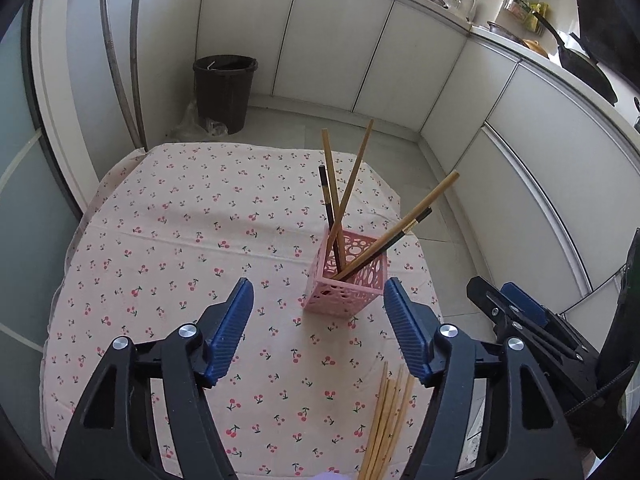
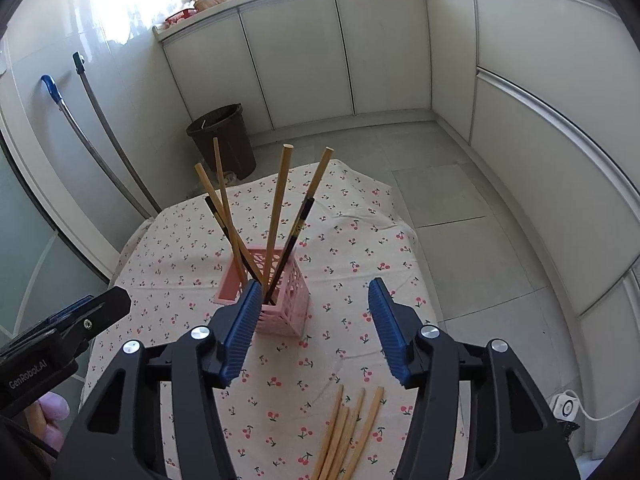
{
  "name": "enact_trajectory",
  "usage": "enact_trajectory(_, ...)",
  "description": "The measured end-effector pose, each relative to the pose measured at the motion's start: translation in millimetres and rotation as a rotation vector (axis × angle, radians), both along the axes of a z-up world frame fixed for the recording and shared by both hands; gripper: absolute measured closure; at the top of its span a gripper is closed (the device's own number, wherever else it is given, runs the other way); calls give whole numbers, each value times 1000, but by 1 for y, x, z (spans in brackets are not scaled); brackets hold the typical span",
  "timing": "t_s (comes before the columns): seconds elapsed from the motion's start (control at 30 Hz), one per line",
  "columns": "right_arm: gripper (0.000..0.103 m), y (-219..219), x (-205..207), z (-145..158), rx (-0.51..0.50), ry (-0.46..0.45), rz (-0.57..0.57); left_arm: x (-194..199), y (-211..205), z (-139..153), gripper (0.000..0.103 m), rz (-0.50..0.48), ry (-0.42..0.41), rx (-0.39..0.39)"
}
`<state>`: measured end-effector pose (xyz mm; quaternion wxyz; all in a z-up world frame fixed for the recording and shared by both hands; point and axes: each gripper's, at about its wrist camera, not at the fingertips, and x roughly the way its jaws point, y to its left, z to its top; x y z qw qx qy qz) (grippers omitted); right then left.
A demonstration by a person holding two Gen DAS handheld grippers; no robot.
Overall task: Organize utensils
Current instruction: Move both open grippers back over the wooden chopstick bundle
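A pink perforated holder [image 1: 347,276] stands on the cherry-print tablecloth [image 1: 180,240] and holds several wooden and dark chopsticks [image 1: 340,184] that lean outward. It also shows in the right wrist view [image 2: 282,300]. A bundle of several loose wooden chopsticks [image 1: 386,424] lies on the cloth near the front edge, also in the right wrist view [image 2: 346,436]. My left gripper [image 1: 319,292] is open and empty, above the cloth just in front of the holder. My right gripper [image 2: 312,292] is open and empty, its left finger close beside the holder.
A dark waste bin [image 1: 224,88] stands on the floor beyond the table, next to mop handles [image 1: 116,52]. White cabinets [image 1: 340,40] line the far wall and right side. The right gripper shows at the right of the left wrist view [image 1: 520,312].
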<state>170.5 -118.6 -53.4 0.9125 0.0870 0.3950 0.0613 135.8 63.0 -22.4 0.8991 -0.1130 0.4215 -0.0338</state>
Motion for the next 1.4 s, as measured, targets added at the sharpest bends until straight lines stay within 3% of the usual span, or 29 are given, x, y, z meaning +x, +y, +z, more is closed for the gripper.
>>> enact_trajectory(0.27, 35, -12, -14, -16, -18, 46, -34, -5, -13, -18, 25, -26, 50, 50)
enact_trajectory(0.43, 25, -19, -20, -25, -24, 67, -68, -7, -21, -31, 22, -45, 85, 101)
enact_trajectory(0.57, 7, -34, -26, -40, -11, 128, -120, -5, -22, -45, 13, -49, 136, 121)
enact_trajectory(0.73, 7, -64, -33, -63, 58, 241, -213, 1, -22, -77, 8, -40, 272, 95)
enact_trajectory(1.0, 7, -87, -57, -62, 193, 266, -239, 5, -58, -139, 8, -118, 502, 57)
enact_trajectory(1.13, 7, -97, -67, -60, 273, 270, -240, 10, -77, -158, 8, -136, 540, 68)
enact_trajectory(1.4, 7, -122, -71, -52, 405, 255, -271, 33, -100, -178, 8, -81, 517, 121)
